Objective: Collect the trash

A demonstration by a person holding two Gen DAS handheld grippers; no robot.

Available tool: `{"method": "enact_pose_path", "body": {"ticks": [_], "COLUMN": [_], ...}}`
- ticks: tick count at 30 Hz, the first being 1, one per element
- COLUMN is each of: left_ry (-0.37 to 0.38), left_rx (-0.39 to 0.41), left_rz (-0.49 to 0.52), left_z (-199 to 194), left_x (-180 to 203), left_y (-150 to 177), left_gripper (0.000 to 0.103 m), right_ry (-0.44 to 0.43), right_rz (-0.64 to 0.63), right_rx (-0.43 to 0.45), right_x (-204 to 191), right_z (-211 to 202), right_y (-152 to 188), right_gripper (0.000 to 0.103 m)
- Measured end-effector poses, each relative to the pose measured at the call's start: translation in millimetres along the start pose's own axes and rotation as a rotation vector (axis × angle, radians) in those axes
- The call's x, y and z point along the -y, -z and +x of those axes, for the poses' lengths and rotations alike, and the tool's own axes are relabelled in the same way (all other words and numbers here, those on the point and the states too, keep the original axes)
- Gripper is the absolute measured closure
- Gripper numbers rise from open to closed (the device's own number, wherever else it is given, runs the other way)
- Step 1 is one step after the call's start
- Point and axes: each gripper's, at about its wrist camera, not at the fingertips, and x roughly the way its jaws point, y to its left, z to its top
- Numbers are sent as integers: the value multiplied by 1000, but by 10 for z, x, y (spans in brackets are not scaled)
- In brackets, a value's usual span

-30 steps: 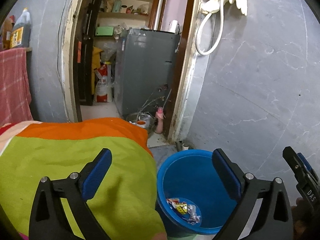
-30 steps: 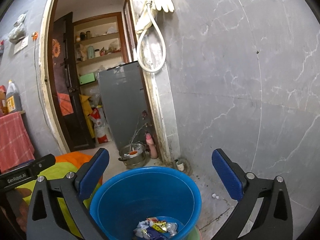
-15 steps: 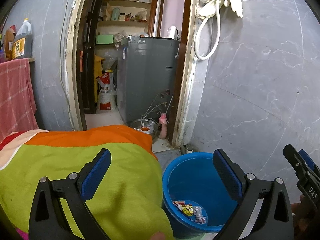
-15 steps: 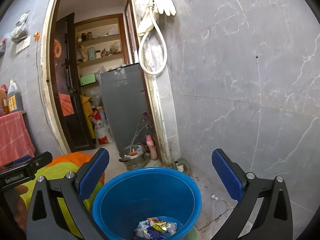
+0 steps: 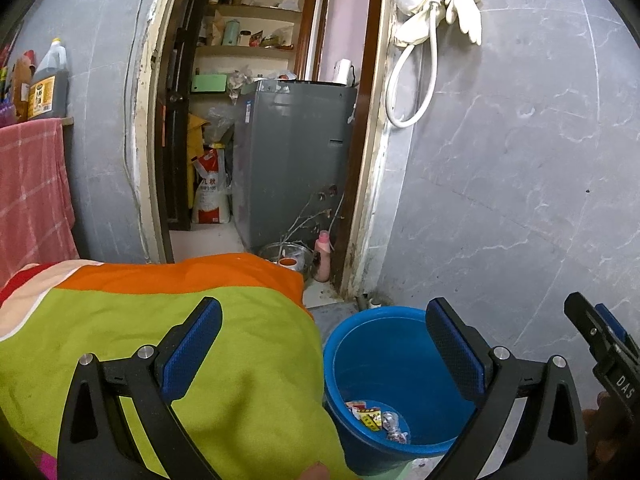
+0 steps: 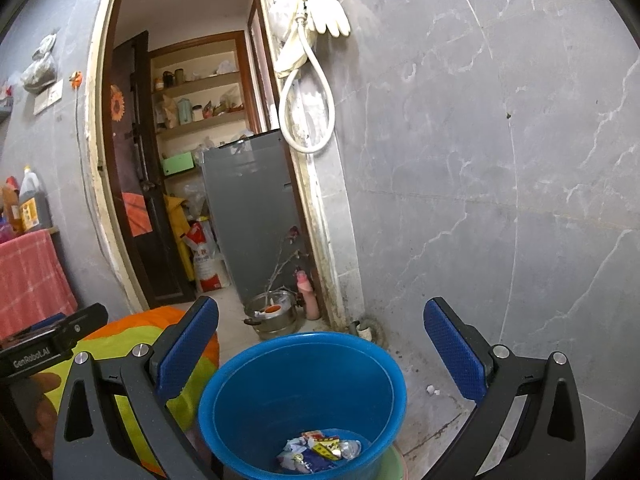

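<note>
Crumpled wrappers [image 6: 318, 450] are lying at the bottom of the blue bucket [image 6: 302, 364], which is standing on the floor just beside the green and orange blanket [image 5: 160, 320]. The right tongs [image 6: 320, 354] are hanging above the bucket, spread wide and gripping nothing. The left tongs [image 5: 324, 356] are also gaping wide and empty, one finger over the blanket, the other over the bucket's far side. Behind the bucket, a metal pot [image 6: 272, 314] and a pink bottle [image 6: 308, 294] are sitting at the doorway, near a grey appliance [image 6: 250, 208]. Above the bucket, a white hose and gloves [image 6: 316, 40] are hanging on the grey wall [image 6: 500, 180].
</note>
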Motion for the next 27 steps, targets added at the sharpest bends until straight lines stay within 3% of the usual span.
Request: {"method": "enact_pose_path", "body": {"ticks": [15, 27], "left_ry": [-7, -18], "left_rx": [31, 40], "left_rz": [8, -25], "left_z": [-433, -995], "left_x": [-63, -202], "left_y": [-26, 144], "left_gripper": [3, 3], "right_ry": [-17, -41], "right_rz": [-11, -41], "right_rx": [14, 12], "right_x": [-114, -292], "right_z": [-345, -913], "right_y": [-106, -13], "right_gripper": [0, 0]}}
